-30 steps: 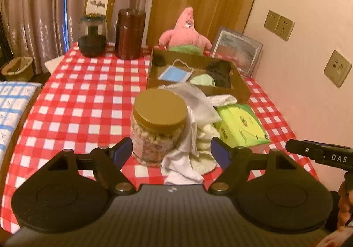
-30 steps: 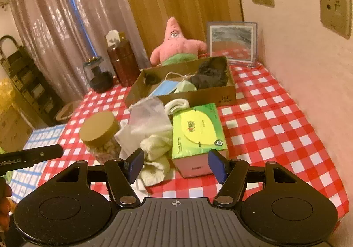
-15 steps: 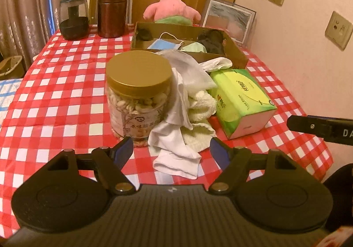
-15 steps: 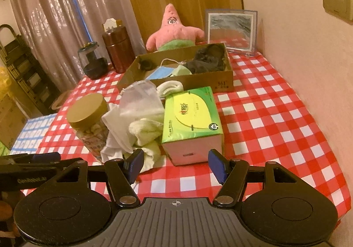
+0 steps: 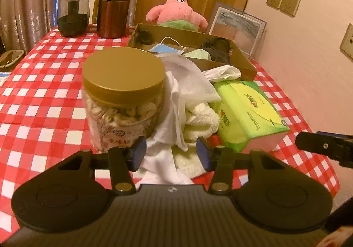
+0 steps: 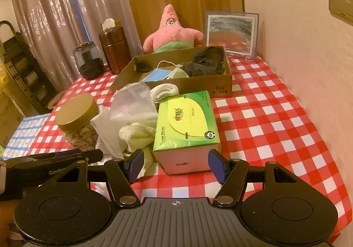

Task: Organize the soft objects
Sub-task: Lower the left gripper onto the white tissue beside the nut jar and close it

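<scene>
1. Your left gripper [image 5: 171, 153]: jaws apart, holding nothing, straddling a crumpled pile of white and cream cloths [image 5: 187, 112].
2. Pile lies between the gold-lidded clear plastic jar [image 5: 123, 96] and green tissue box [image 5: 245, 112].
3. Your right gripper [image 6: 176, 165]: spread wide, holding nothing.

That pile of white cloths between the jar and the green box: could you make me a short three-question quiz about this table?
1. True or false: the left gripper already clamps the crumpled white cloths.
2. What touches the cloths on the left gripper's left? A) gold-lidded clear plastic jar B) pink starfish plush
3. Fill in: the blue face mask lies in the brown cardboard ____.

Key: 1 false, open around them; 2 A; 3 box.
</scene>
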Action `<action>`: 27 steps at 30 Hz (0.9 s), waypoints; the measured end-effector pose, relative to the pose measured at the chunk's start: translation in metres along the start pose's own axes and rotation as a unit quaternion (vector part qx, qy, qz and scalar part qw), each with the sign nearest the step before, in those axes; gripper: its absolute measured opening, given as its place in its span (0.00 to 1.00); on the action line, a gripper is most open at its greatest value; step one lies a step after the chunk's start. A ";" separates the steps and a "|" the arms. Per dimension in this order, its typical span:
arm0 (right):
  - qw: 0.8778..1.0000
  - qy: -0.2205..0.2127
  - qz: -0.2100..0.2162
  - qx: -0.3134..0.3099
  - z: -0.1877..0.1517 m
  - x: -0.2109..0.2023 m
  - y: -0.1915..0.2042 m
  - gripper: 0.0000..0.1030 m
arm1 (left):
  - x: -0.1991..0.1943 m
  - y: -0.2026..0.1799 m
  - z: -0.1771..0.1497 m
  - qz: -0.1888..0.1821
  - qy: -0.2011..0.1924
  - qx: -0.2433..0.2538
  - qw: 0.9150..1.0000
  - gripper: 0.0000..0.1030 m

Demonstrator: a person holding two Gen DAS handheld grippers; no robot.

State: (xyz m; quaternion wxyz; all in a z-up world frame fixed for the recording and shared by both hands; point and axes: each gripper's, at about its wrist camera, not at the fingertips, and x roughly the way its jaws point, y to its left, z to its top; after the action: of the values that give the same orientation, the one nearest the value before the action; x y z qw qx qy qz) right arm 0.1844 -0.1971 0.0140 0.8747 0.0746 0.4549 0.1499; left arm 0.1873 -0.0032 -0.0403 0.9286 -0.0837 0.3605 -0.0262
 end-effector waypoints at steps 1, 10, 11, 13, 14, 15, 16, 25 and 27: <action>1.000 -0.001 -0.001 -0.001 0.000 0.001 -0.001 0.62 | 0.003 -0.001 0.001 0.005 -0.003 0.001 1.000 0.43; 1.000 -0.002 -0.005 0.001 0.003 0.010 -0.005 0.62 | 0.029 -0.013 0.002 0.038 -0.012 0.011 0.999 0.29; 1.000 -0.002 -0.005 0.002 0.004 0.012 -0.006 0.62 | 0.031 -0.015 0.002 0.041 -0.013 0.013 0.999 0.27; 1.000 0.000 -0.005 0.006 0.005 0.014 -0.009 0.62 | 0.036 -0.017 0.004 0.046 -0.011 0.017 0.999 0.25; 1.000 0.001 -0.005 0.007 0.005 0.014 -0.009 0.62 | 0.037 -0.018 0.004 0.050 -0.012 0.022 0.998 0.20; 1.000 0.001 -0.006 0.007 0.005 0.014 -0.010 0.62 | 0.039 -0.019 0.004 0.054 -0.011 0.027 0.998 0.10; 1.000 0.001 -0.007 0.007 0.005 0.014 -0.011 0.62 | 0.040 -0.019 0.004 0.056 -0.007 0.030 0.998 0.07; 1.000 -0.003 -0.006 0.009 0.003 0.011 -0.009 0.62 | -0.008 -0.007 -0.006 0.032 0.019 0.056 0.998 0.05; 1.000 -0.002 -0.001 0.006 0.002 0.011 -0.006 0.62 | -0.020 -0.003 -0.009 0.034 0.032 0.073 0.996 0.05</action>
State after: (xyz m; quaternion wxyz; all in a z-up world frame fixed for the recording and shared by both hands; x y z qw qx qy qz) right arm 0.1930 -0.1990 0.0056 0.8752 0.0797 0.4543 0.1459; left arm 0.1668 -0.0051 -0.0334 0.9206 -0.0024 0.3897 -0.0240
